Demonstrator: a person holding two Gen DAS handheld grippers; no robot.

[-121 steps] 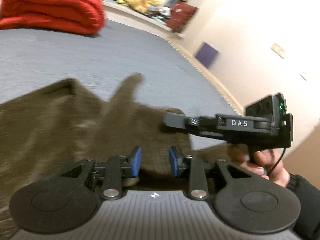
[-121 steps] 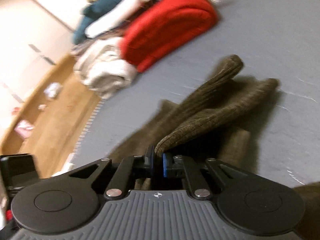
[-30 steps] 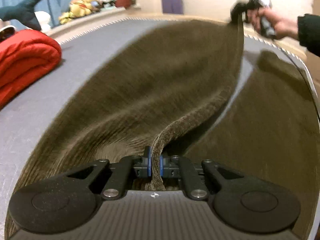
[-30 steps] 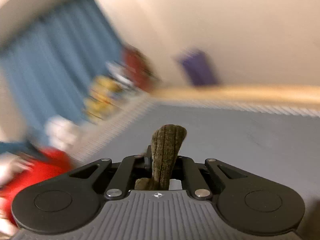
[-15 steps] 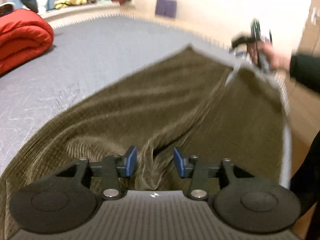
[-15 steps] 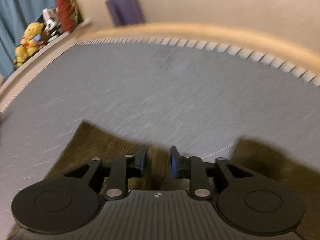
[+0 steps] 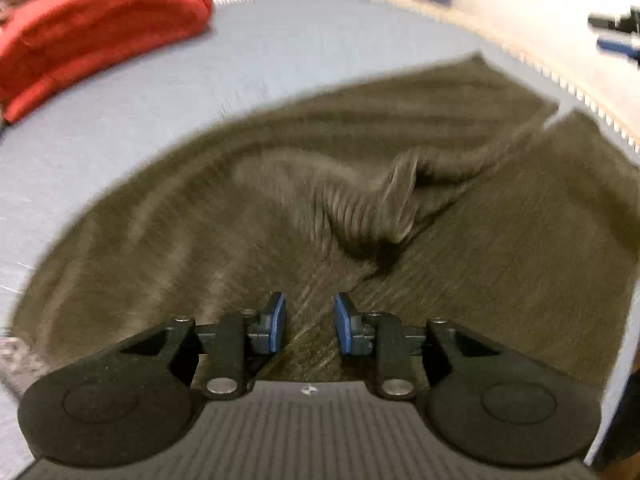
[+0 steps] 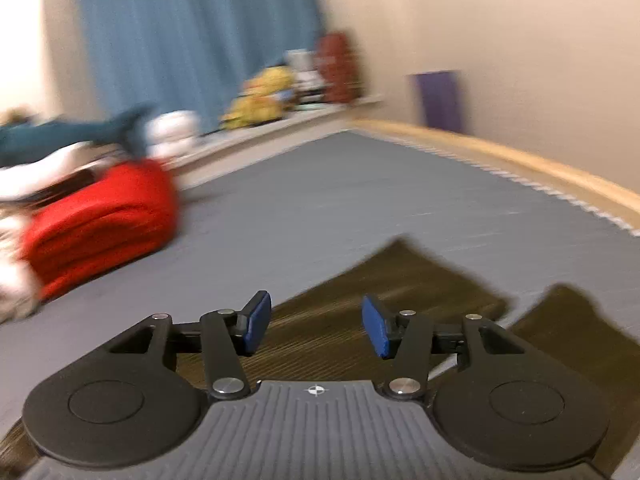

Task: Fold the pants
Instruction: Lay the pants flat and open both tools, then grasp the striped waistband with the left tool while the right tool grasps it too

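Observation:
The brown corduroy pants (image 7: 248,208) lie spread on the grey mat (image 7: 280,52), with a raised crease near the crotch (image 7: 396,192). My left gripper (image 7: 307,322) is open and empty just above the waist end. My right gripper (image 8: 316,326) is open and empty above the two leg ends (image 8: 400,280), which lie side by side on the mat (image 8: 360,200). The right gripper also shows at the far right of the left wrist view (image 7: 618,36), blurred.
A folded red blanket (image 7: 92,28) lies on the mat at the far left, also in the right wrist view (image 8: 100,224). A wooden rim (image 8: 520,160) edges the mat by the wall. Plush toys (image 8: 264,100) and a blue curtain (image 8: 192,40) are behind.
Both grippers let go of the pants, which dropped flat on the mat. The left gripper drew back over the waist; the right gripper lifted and opened wider above the leg ends.

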